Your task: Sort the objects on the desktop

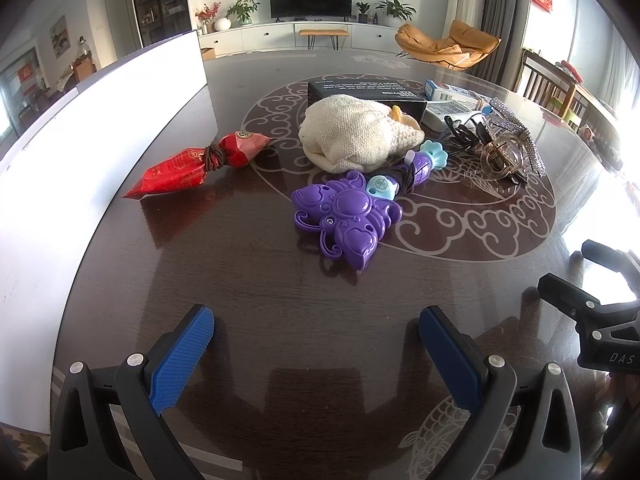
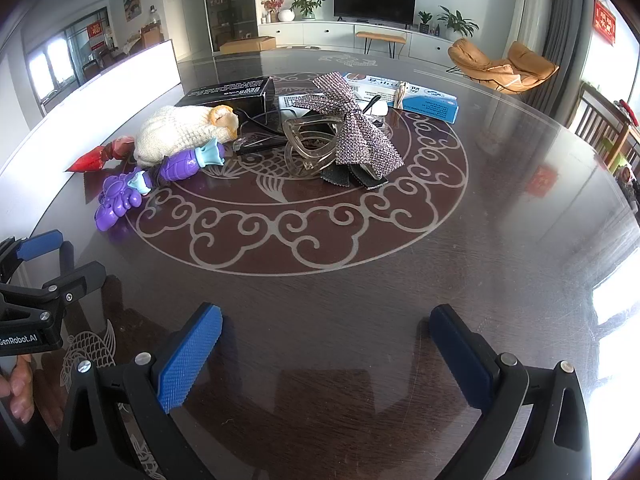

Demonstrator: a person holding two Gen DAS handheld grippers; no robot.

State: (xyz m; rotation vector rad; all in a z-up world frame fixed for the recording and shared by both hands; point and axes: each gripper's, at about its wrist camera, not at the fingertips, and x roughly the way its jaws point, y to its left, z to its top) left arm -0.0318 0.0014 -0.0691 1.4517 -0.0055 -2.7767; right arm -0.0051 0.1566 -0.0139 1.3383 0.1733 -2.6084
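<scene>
A pile of objects lies mid-table: a purple toy wand (image 1: 352,212) (image 2: 160,180), a cream knitted pouch (image 1: 356,136) (image 2: 184,132), a red snack bag tied with a band (image 1: 192,168) (image 2: 100,156), a black box (image 1: 364,92) (image 2: 228,94), a clear hair claw (image 1: 500,156) (image 2: 310,152), a rhinestone bow (image 2: 352,124) (image 1: 524,136) and a blue-white medicine box (image 2: 416,100) (image 1: 452,96). My left gripper (image 1: 316,332) is open and empty, short of the wand. My right gripper (image 2: 326,332) is open and empty, short of the bow.
A white board (image 1: 80,160) (image 2: 104,88) stands along the table's left edge. The dark round table (image 1: 280,288) (image 2: 500,208) has a pale cloud pattern. Wooden chairs (image 2: 608,128) stand at the right. Each gripper shows at the other view's edge.
</scene>
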